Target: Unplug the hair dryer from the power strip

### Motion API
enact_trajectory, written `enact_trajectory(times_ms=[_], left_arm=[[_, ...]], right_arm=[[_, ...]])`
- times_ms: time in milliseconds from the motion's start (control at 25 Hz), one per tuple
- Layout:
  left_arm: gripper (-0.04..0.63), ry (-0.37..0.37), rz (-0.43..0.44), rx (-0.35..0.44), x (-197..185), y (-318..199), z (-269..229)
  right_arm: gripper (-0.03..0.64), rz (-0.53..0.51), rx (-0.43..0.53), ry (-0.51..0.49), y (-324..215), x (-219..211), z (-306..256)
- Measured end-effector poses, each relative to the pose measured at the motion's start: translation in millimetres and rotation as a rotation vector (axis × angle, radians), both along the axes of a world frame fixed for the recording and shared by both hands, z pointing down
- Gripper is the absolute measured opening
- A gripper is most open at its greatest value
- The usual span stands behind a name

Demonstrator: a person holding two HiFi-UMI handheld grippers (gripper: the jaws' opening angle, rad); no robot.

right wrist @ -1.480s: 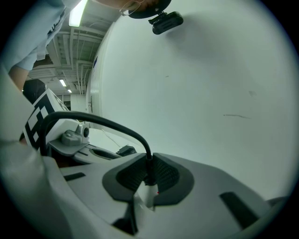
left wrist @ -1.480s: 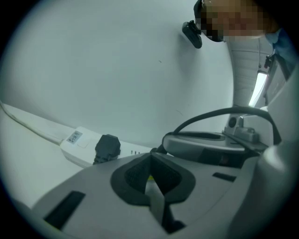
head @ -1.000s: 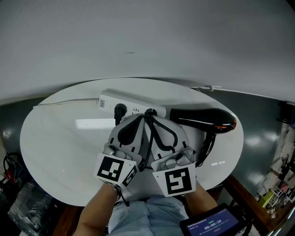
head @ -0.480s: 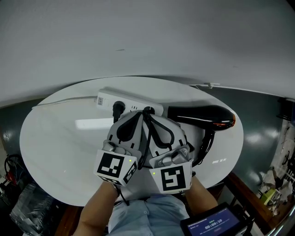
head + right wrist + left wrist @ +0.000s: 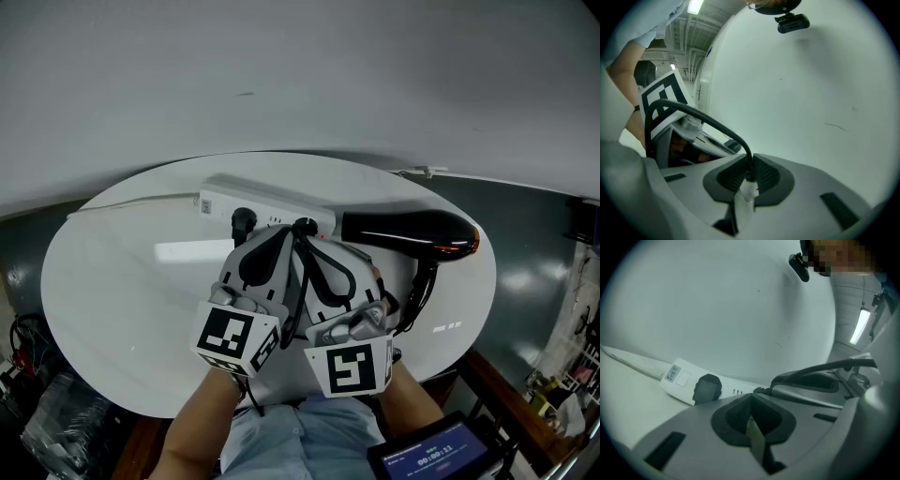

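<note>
On the far side of the white table (image 5: 112,309) we've got the power strip (image 5: 217,199), with some other black plug (image 5: 243,222) in its left end that isn't ours to touch. Our left gripper (image 5: 278,236) has its jaws pinched together with nothing in them, tip right at the strip's middle. We reckon that's to pin the strip down, though we can't tell if it's touching. Just beside it, our right gripper (image 5: 306,234) is clamped on the hair dryer plug (image 5: 305,225), which looks seated in its socket. The cord (image 5: 708,119) runs out between the pads, so a pull takes the plug, not the wire. The hair dryer (image 5: 412,234) lies just right of the strip.
</note>
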State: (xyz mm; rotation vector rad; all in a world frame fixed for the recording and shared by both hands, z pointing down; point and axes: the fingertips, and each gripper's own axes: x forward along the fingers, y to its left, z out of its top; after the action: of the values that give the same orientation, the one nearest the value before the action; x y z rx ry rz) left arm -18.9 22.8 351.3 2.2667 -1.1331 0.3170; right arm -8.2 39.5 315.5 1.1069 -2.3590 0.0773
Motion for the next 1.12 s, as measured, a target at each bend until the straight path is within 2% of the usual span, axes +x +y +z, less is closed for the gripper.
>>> enact_trajectory(times_ms=[240, 440, 680, 880, 960, 1000, 1120], left_arm=[[-0.003, 0.022, 0.005, -0.014, 2.0, 3.2, 0.8], [-0.003, -0.007, 0.011, -0.004, 0.0, 1.1, -1.0], [-0.002, -0.02, -0.024, 0.012, -5.4, -2.4, -7.5], [-0.003, -0.108, -0.014, 0.0, -5.0, -5.2, -3.1], [-0.003, -0.129, -0.011, -0.004, -4.2, -6.7, -2.8], [-0.003, -0.127, -0.012, -0.01, -4.1, -6.9, -2.0], [-0.003, -0.087, -0.022, -0.048, -3.9, -7.4, 1.8]], right_arm=[[0.037, -0.002, 0.049, 0.011, 4.3, 0.1, -3.3], [0.038, 0.002, -0.059, 0.001, 4.9, 2.4, 5.9], [0.04, -0.008, -0.066, 0.001, 4.6, 2.0, 6.1], [0.044, -0.004, -0.065, 0.013, 2.0, 2.6, 7.3], [0.066, -0.011, -0.088, 0.018, 1.3, 4.6, 11.0], [0.097, -0.017, -0.103, 0.018, 1.1, 5.5, 13.6], [0.107, -0.025, -0.131, 0.025, -1.8, 7.4, 19.2]])
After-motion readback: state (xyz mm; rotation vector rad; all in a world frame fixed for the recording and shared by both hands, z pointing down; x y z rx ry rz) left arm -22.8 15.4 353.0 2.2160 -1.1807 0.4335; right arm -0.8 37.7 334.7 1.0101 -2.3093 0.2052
